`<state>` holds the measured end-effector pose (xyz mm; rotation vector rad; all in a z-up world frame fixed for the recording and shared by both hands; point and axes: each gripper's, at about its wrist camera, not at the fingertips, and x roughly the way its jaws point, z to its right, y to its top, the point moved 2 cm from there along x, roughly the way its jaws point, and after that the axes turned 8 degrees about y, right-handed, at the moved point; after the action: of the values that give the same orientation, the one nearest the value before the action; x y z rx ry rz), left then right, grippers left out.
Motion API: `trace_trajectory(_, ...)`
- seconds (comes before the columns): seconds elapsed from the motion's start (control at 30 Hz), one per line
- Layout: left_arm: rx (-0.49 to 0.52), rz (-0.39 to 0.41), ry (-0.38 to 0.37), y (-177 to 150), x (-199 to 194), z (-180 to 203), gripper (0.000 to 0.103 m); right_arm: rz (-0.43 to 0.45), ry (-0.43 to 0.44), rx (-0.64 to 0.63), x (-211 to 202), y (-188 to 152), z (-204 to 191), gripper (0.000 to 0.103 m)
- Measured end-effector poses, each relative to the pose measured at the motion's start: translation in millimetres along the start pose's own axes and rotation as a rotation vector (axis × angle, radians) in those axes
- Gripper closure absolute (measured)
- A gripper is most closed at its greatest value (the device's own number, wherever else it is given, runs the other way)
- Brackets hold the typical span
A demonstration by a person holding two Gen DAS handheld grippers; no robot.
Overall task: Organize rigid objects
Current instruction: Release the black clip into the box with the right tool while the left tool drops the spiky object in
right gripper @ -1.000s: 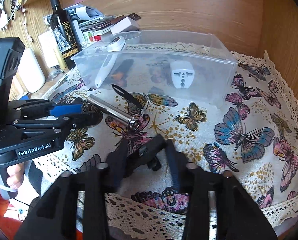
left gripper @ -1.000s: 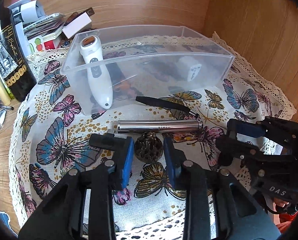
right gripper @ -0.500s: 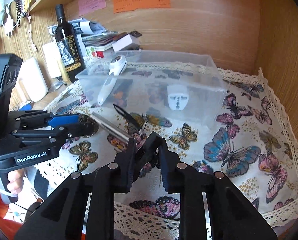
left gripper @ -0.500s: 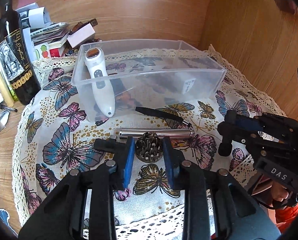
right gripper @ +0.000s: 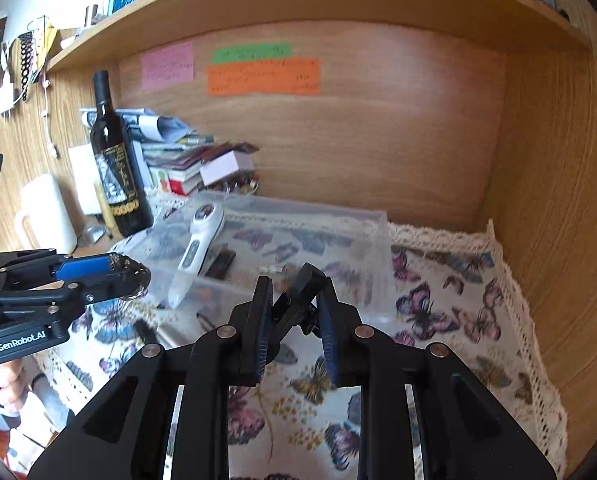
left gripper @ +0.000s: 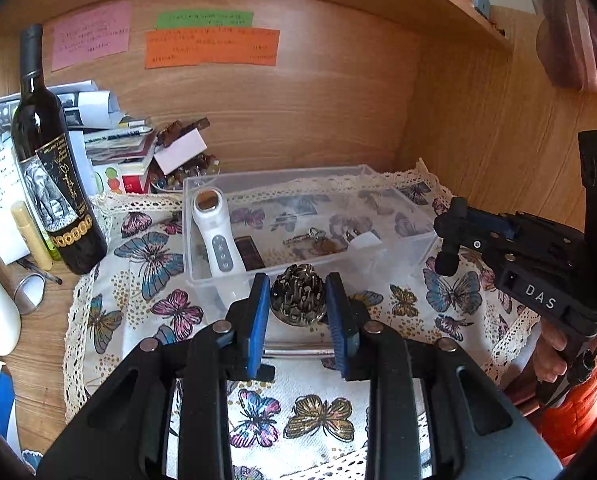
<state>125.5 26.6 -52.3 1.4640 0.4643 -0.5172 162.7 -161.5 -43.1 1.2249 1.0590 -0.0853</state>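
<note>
My left gripper (left gripper: 298,300) is shut on a round toothed metal grinder (left gripper: 297,299) and holds it in the air in front of the clear plastic bin (left gripper: 410,248). It also shows in the right wrist view (right gripper: 132,276). My right gripper (right gripper: 292,314) is shut on a black angular clip-like object (right gripper: 298,300), lifted above the butterfly cloth (right gripper: 438,312). The bin (right gripper: 362,240) holds a white handheld device (left gripper: 214,236), keys (left gripper: 314,238) and a white adapter. A silver metal tube (left gripper: 298,350) lies on the cloth below my left fingers.
A wine bottle (left gripper: 48,160) stands at the left by a stack of papers and boxes (left gripper: 114,140). A white jug (right gripper: 46,216) stands further left. Wooden walls close the back and right. A black pen (right gripper: 144,330) lies on the cloth.
Both grippers have risen off the cloth with their objects. The left one lifted the grinder up to the bin's height. The right one lifted the black object.
</note>
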Motion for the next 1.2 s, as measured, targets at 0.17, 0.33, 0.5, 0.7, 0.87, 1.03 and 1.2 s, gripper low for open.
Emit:
trace_trajectory(0.17,-0.007,0.028,0.015,22,6,-6,0.075,0.024,-0.017,-0.036,7,19,-1,0.082)
trace_trajectory(0.33,-0.020,0.033,0.030,42,18,-11,0.075,0.024,-0.034,-0.067,22,34,-1,0.082)
trace_trajectory(0.5,-0.032,0.010,0.043,55,37,-16,0.075,0.008,-0.038,-0.079,40,42,2,0.082)
trace_trajectory(0.7,-0.028,-0.071,0.042,56,76,-14,0.075,-0.048,-0.026,-0.089,68,43,1,0.082)
trace_trajectory(0.87,-0.005,-0.134,0.039,52,106,-6,0.075,-0.110,0.016,-0.083,90,37,-2,0.082)
trace_trajectory(1.03,0.022,-0.160,0.043,47,119,2,0.075,-0.174,0.051,-0.064,108,29,-1,0.082)
trace_trajectory(1.2,0.031,-0.154,0.061,46,116,5,0.073,-0.216,0.055,-0.057,116,22,0,0.082)
